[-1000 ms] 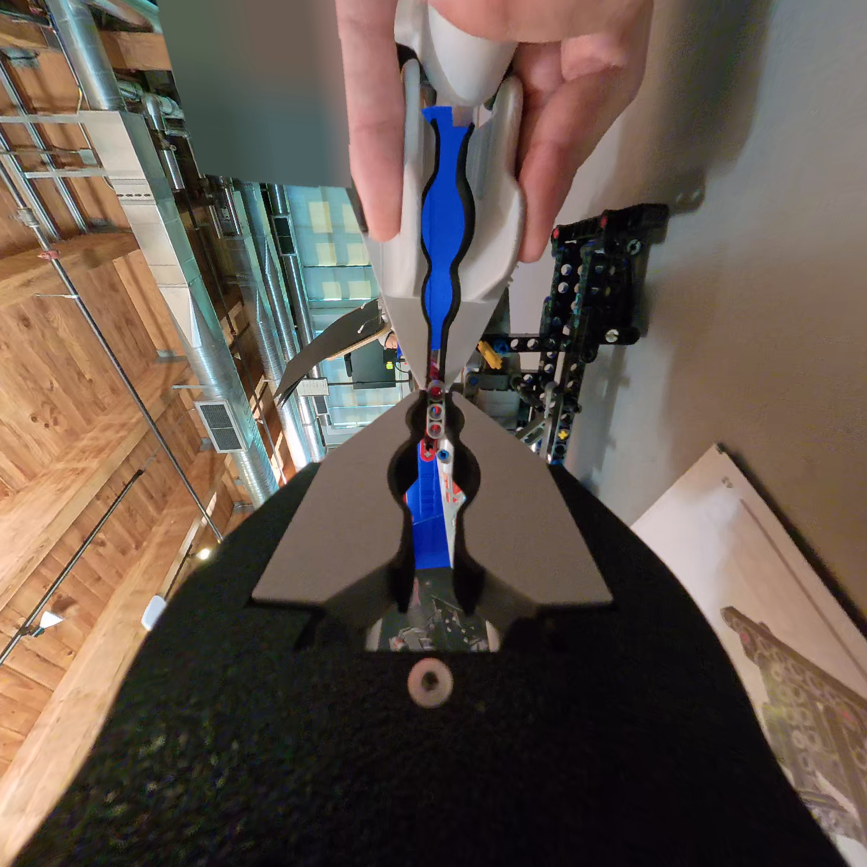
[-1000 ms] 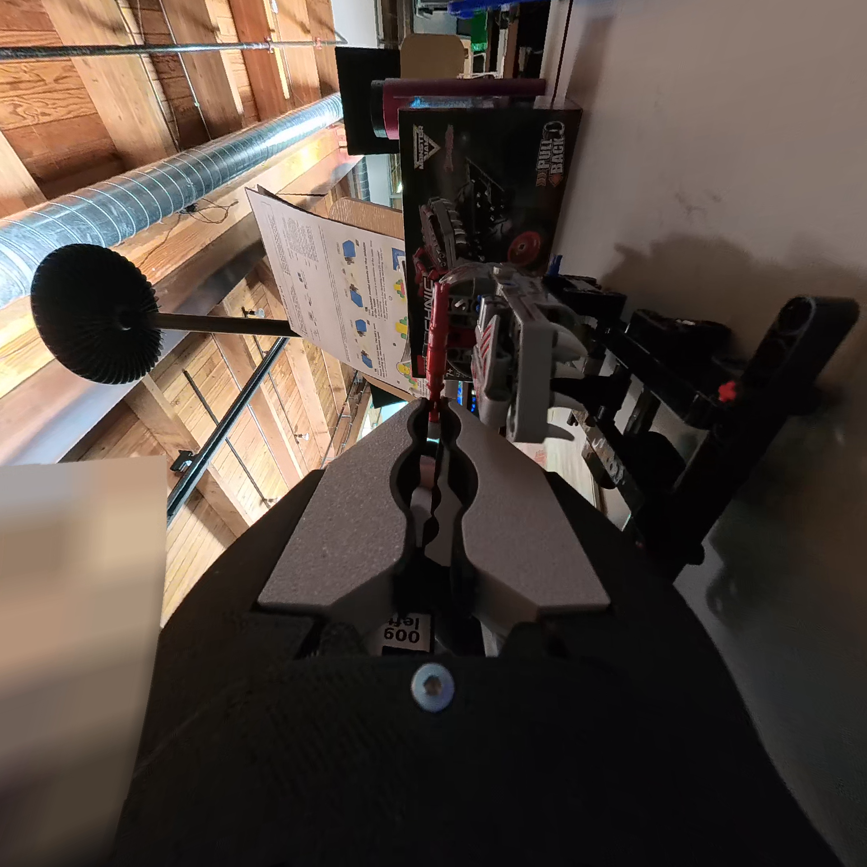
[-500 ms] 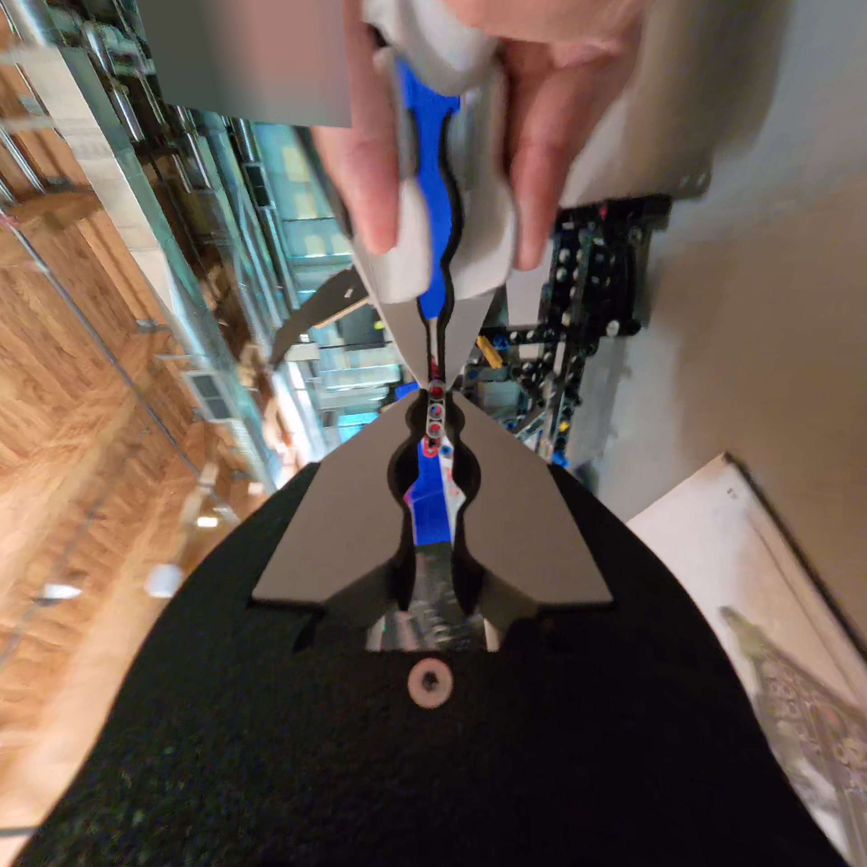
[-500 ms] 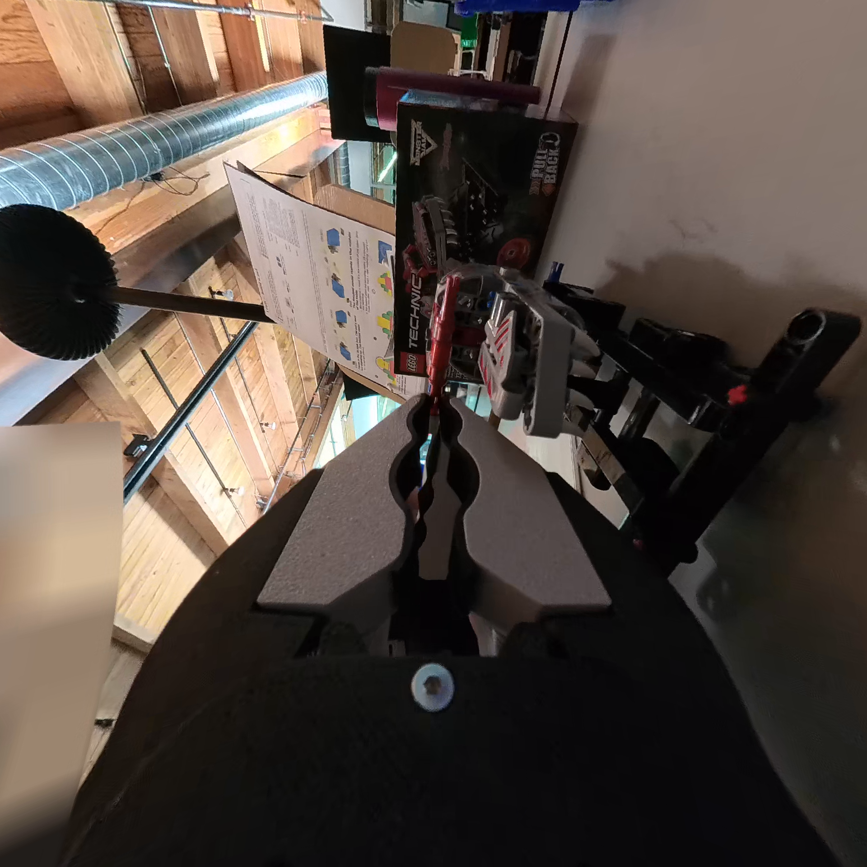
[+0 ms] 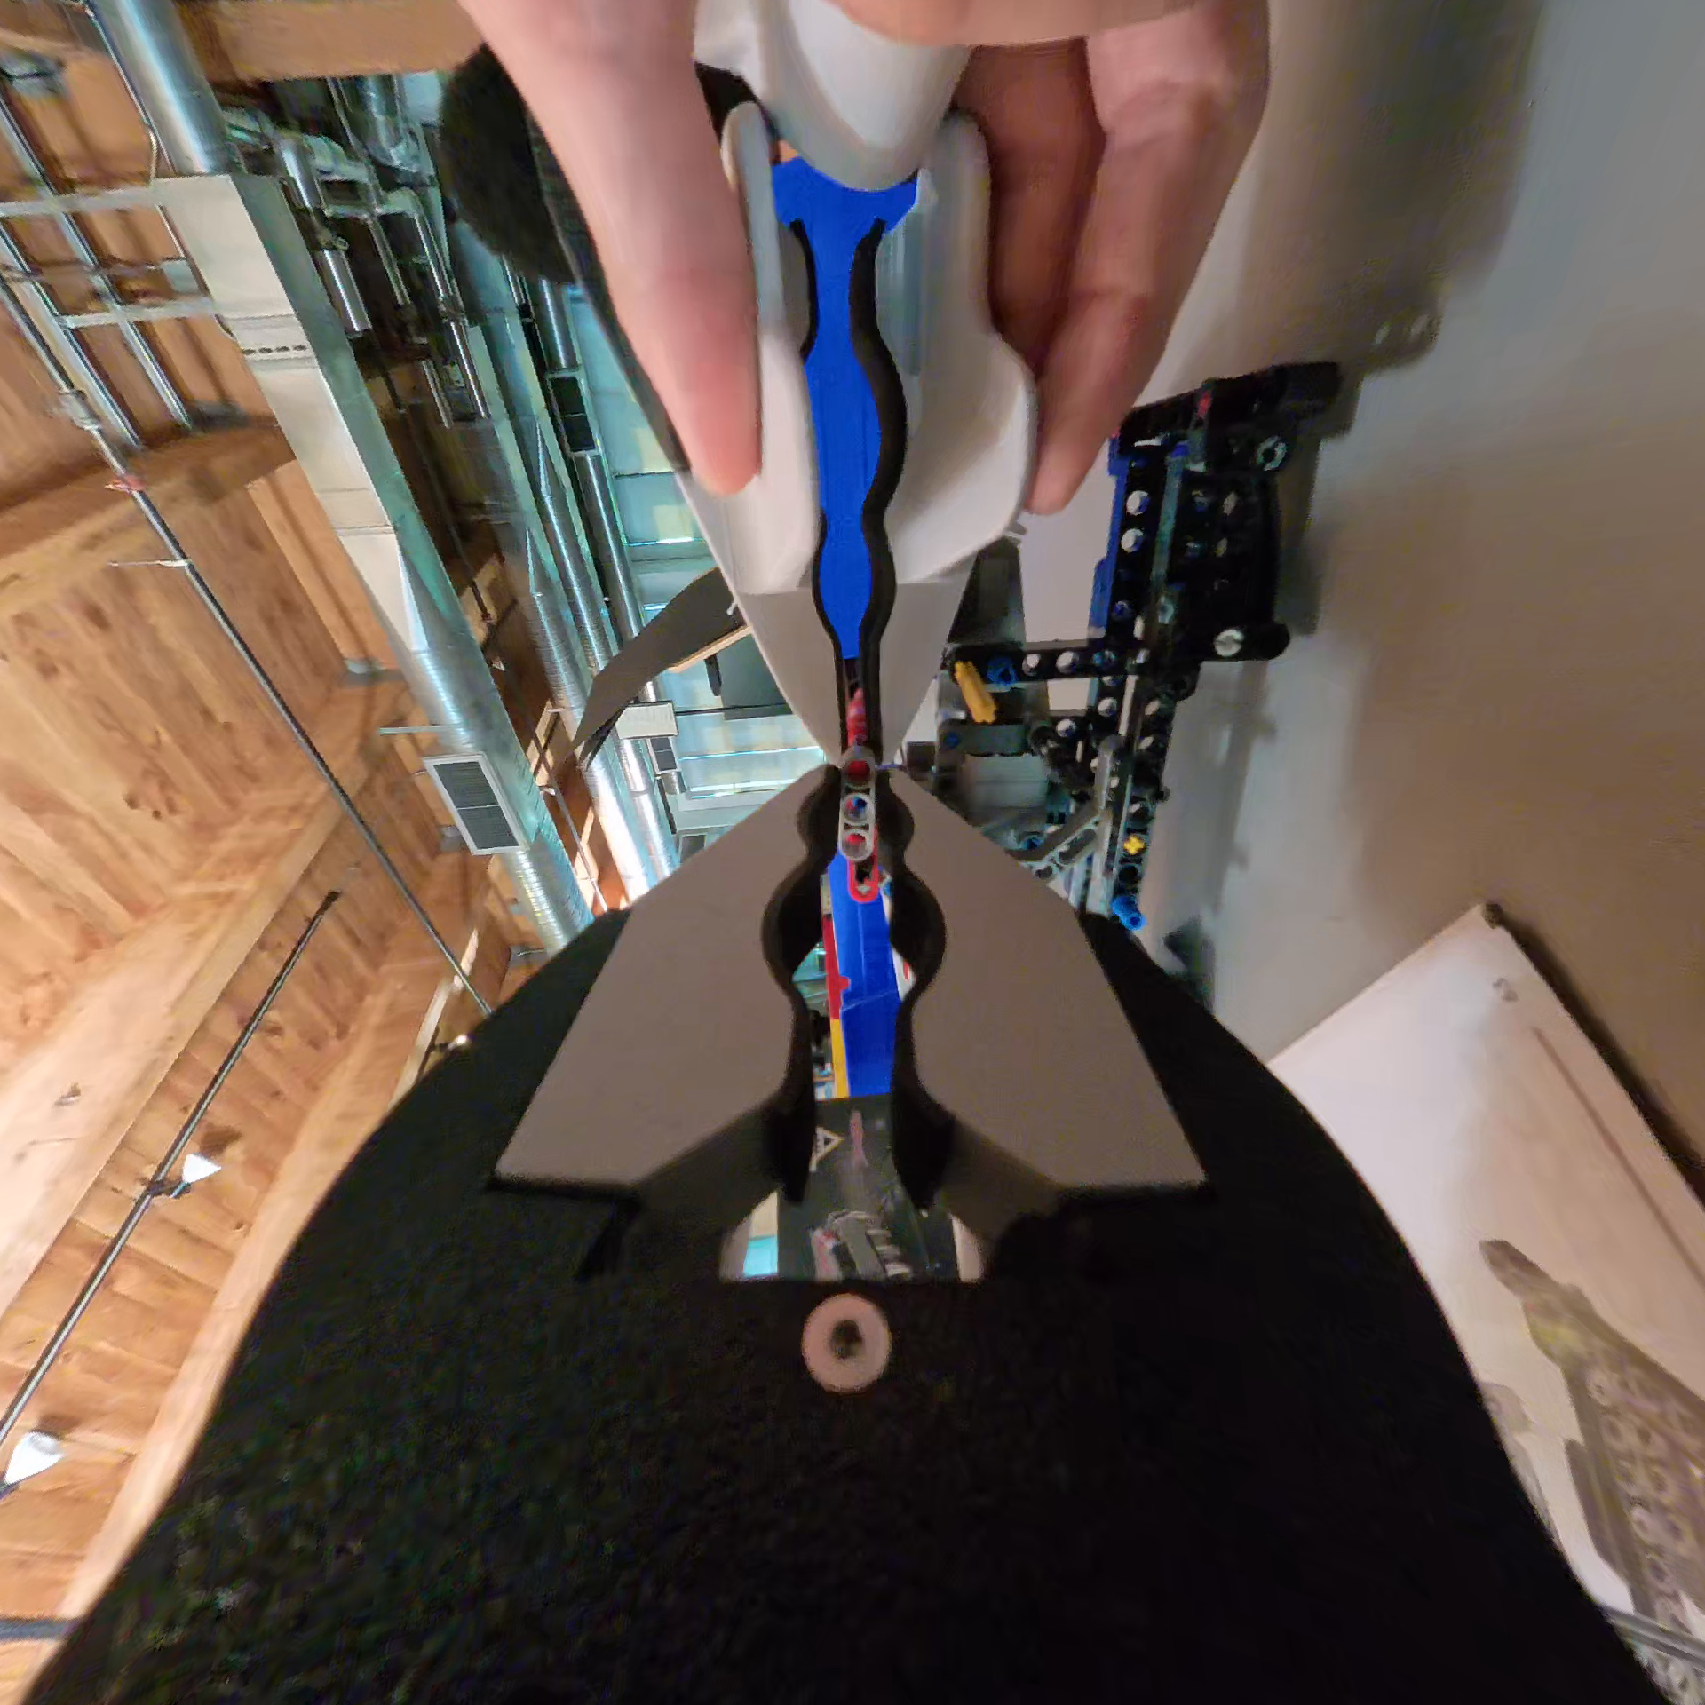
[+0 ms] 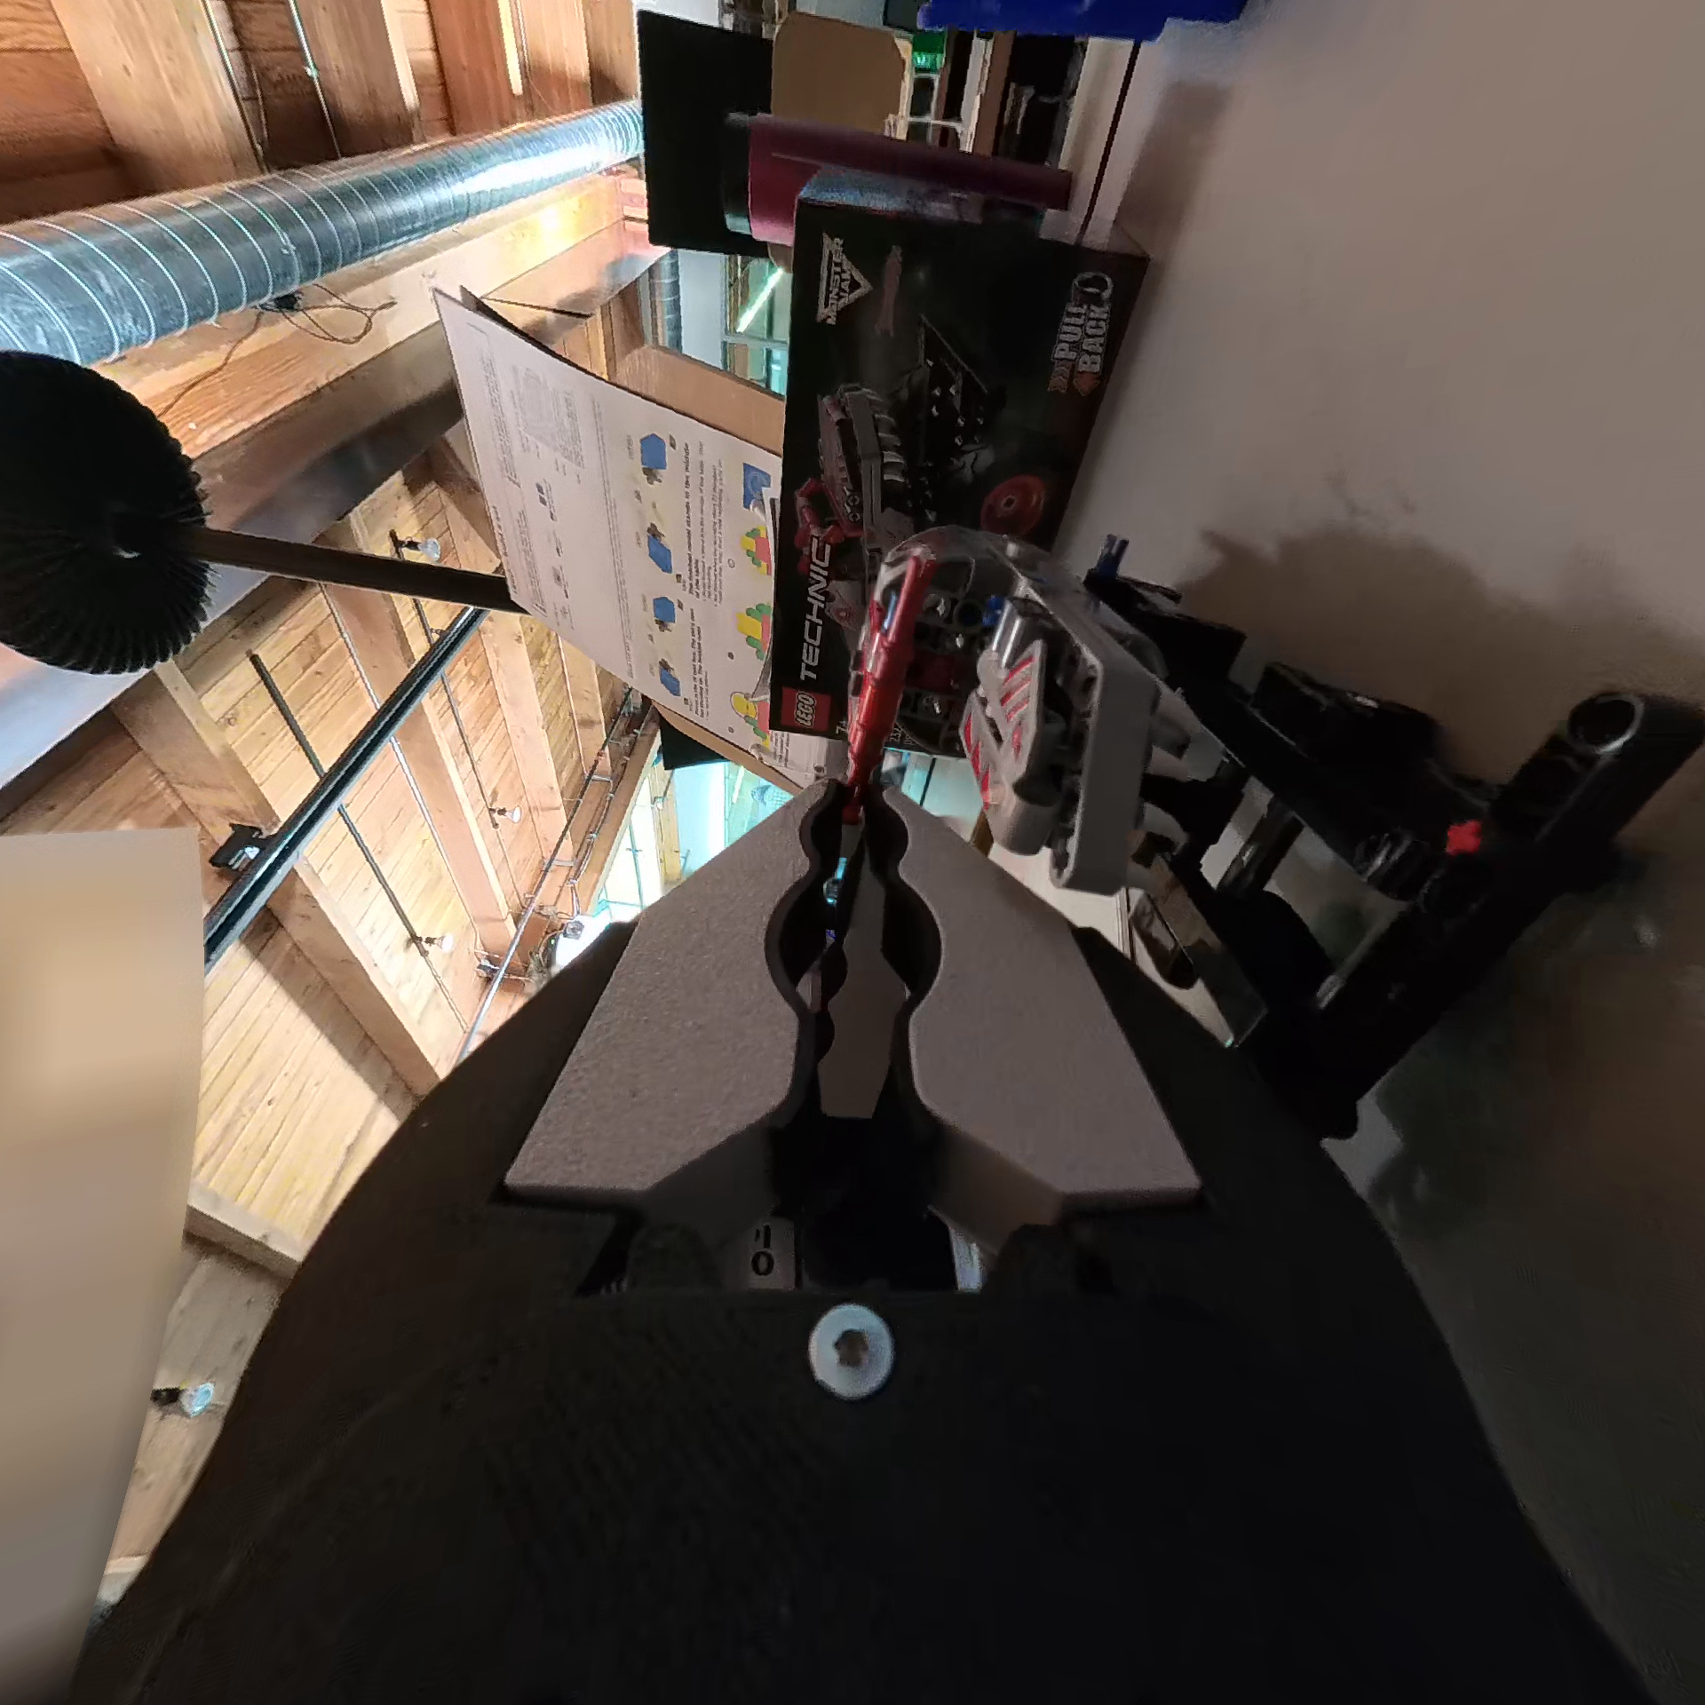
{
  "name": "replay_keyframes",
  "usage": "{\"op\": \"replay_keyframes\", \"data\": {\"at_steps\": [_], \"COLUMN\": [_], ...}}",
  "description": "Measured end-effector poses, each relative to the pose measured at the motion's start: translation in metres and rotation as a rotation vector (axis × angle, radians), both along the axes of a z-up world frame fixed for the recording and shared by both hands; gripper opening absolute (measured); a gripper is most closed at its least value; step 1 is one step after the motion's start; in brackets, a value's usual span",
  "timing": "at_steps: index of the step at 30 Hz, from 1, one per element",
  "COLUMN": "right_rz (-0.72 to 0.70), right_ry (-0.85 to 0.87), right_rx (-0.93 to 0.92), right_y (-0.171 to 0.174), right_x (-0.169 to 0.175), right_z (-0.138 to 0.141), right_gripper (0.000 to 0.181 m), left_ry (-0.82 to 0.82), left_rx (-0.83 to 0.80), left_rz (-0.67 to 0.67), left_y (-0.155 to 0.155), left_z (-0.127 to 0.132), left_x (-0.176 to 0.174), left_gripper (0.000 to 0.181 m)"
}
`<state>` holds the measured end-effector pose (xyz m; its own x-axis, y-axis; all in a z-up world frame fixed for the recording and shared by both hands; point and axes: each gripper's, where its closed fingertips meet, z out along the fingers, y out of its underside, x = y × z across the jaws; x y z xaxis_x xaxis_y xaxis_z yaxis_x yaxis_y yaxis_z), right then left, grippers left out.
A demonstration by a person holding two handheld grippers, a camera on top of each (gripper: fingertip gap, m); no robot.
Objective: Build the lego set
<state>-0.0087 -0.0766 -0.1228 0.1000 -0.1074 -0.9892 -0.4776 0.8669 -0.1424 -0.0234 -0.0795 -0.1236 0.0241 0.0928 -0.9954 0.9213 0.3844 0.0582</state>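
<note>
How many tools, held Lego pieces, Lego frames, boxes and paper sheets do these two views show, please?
Tools: 2 (left tool, right tool)
Held pieces: 2 (grey beam, red rod)
Black frame: 1
Box: 1
Paper sheets: 2 (standing sheet, lying sheet)
Total: 8

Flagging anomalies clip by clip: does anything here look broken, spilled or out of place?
Nothing stands out. Both grippers meet tip to tip: the left gripper pinches a grey holed beam, the right gripper a red piece. The black chassis looks intact.
</note>
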Motion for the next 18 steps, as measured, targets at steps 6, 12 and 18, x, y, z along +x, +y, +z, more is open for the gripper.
{"op": "replay_keyframes", "data": {"at_steps": [6,12,18], "right_rz": [0.015,0.044,0.107], "right_ry": [0.029,-0.012,-0.407], "right_rx": [-0.031,-0.297,-1.229], "right_y": [-0.001,-0.007,-0.02], "right_x": [-0.004,-0.025,-0.027], "right_z": [-0.004,0.012,0.043], "right_gripper": [0.019,0.042,0.04], "left_ry": [-0.01,-0.022,-0.02], "left_rx": [-0.011,-0.019,-0.028], "left_rz": [-0.002,-0.003,-0.001], "left_y": [0.0,0.0,0.0], "left_z": [0.001,0.001,0.001], "left_x": [0.0,0.001,0.002], "left_gripper": [0.004,0.004,0.004]}}
